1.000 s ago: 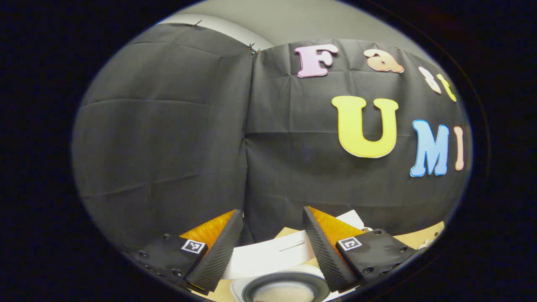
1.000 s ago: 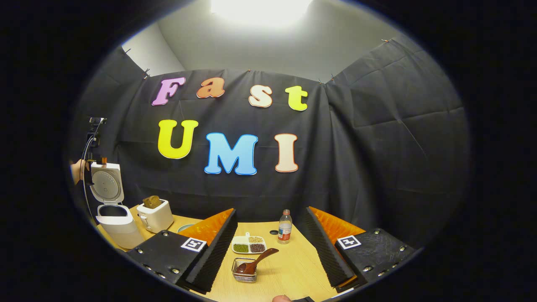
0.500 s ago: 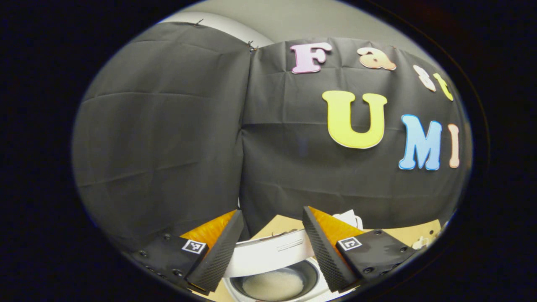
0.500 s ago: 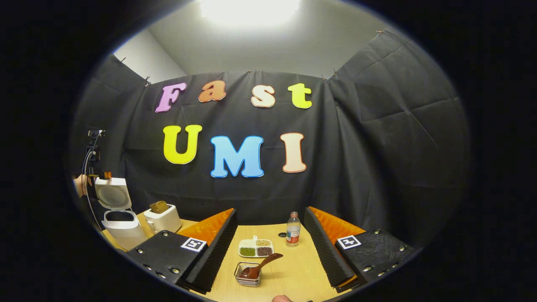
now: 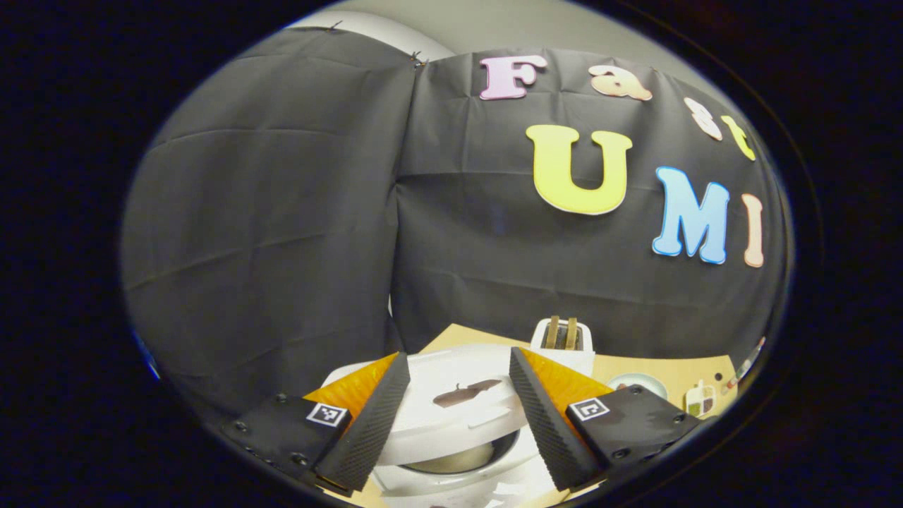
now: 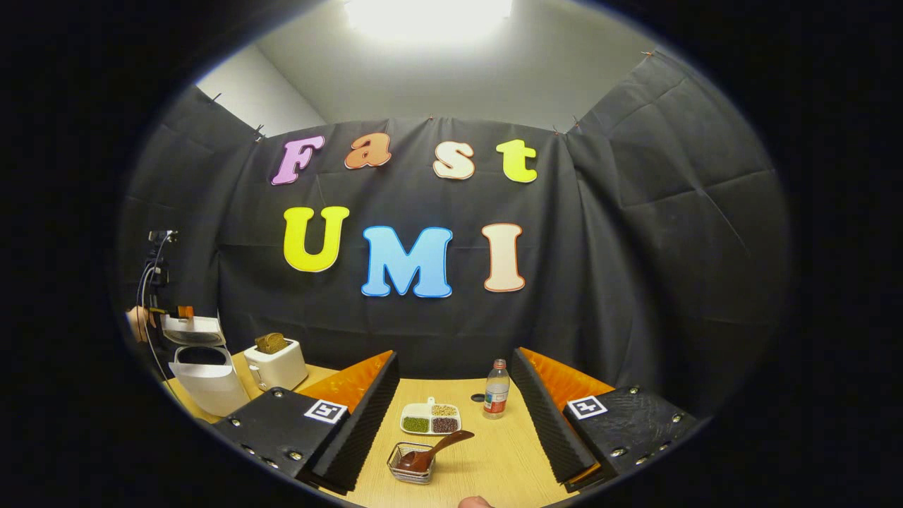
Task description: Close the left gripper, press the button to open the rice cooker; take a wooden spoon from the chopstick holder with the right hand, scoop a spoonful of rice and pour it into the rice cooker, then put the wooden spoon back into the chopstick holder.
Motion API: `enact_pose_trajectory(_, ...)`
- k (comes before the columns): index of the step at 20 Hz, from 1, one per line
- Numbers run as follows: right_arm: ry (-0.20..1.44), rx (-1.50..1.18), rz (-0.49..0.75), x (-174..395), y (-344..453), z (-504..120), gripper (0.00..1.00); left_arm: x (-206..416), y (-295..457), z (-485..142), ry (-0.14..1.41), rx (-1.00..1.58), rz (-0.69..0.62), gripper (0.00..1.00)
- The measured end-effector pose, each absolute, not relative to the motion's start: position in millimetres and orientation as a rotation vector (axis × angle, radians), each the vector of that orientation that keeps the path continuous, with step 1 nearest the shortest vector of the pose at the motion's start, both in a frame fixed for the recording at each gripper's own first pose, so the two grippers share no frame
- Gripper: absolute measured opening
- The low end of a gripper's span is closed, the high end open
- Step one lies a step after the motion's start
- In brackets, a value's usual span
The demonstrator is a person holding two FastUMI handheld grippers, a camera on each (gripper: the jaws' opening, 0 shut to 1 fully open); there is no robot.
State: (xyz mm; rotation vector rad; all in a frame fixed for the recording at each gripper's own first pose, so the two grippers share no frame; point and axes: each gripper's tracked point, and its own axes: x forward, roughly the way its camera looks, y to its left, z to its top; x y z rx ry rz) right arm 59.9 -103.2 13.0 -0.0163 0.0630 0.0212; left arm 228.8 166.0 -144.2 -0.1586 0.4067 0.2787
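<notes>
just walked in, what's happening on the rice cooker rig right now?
The left gripper is open and sits over the rice cooker's lid, which is tilted partway down over the pot with rice visible under it. The right gripper is open and holds nothing above the table. The wooden spoon rests in the chopstick holder, next to a divided dish, a bottle and a toaster.

You see the white cooker (image 6: 201, 377) at 9 o'clock, lid half lowered; the wooden spoon (image 6: 432, 451) leans in the wire holder (image 6: 411, 464) at 6 o'clock.
</notes>
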Motion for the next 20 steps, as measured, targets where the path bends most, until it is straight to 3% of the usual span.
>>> enact_pose_trajectory(20, 0.091, -0.03, 0.028, 56, -103, -1, 0.98, 191, 131, -229, 0.55, -0.1, 0.258, 0.99)
